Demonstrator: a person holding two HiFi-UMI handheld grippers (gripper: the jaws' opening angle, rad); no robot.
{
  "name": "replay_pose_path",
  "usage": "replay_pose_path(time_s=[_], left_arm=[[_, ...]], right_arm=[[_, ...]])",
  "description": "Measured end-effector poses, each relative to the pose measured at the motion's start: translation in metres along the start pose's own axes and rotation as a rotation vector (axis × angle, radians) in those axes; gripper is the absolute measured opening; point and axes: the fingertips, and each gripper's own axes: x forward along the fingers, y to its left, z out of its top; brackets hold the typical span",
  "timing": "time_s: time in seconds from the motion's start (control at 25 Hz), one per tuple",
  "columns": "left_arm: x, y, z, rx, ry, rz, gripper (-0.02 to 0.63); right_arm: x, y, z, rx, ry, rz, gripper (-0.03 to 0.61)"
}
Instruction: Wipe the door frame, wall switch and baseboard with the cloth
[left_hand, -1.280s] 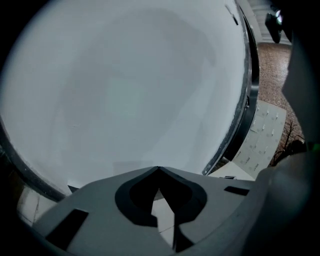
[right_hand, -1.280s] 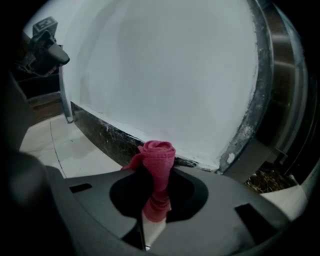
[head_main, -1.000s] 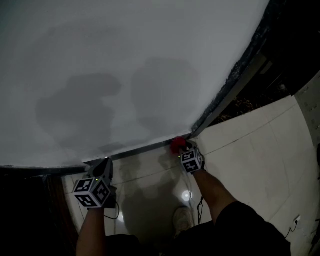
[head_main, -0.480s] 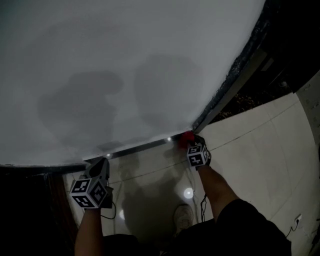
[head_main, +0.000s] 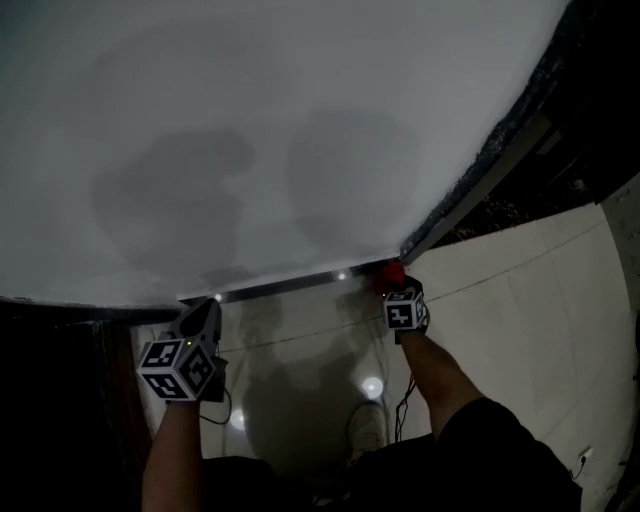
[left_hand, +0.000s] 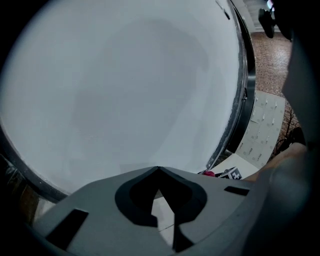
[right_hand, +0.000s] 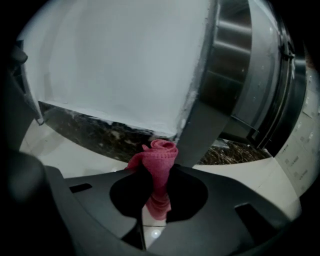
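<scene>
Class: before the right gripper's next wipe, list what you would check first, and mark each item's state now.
1. Cloth clamped in the right gripper's jaws: ok.
2. Cloth at the baseboard, beside the door frame: ok.
3. Cloth pressing on the baseboard: cannot tell.
4. Left gripper shut, empty, apart from the cloth: ok.
5. Wall switch in sight: not ok, none visible.
</scene>
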Motion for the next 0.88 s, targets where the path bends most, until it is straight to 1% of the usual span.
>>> replay_pose_path(time_s=[0.12,0.2,0.32,0.48,0.56,0.72,0.8,0.88], left_arm=[[-0.007,0.006,0.007,-0.024,-0.023,0.007,-0.006],[-0.015,0.011,0.012,-0.035,-0.041,0.014,-0.006],[-0.031,0.022,0.018,-0.031,-0.060,0.026,-0.006],[-0.062,0.044,0.026,-0.053,-0.092,0.056,-0.006],[-0.080,0.059,0.029,-0.070,-0.109,0.084,-0.006],[-0.121,0.098,0.028,-0.094,-0.141,0.140,-0.006],[-0.138,0.117,0.024,-0.101,-0.141,0.183,-0.006],[-0.150,0.128,0.021,-0.090,-0.129,0.217,-0.006]], right_arm=[[-0.005,0.059,-0.002,-0.087,-0.027,0.136,0.052],[-0.018,0.112,0.011,-0.141,-0.070,0.250,0.052],[-0.048,0.193,0.039,-0.189,-0.150,0.411,0.052],[-0.090,0.289,0.062,-0.274,-0.230,0.596,0.052],[-0.103,0.326,0.069,-0.308,-0.255,0.652,0.052],[-0.113,0.395,0.087,-0.366,-0.292,0.712,0.052],[-0.117,0.427,0.097,-0.391,-0.315,0.741,0.052],[-0.122,0.456,0.106,-0.423,-0.343,0.766,0.052]])
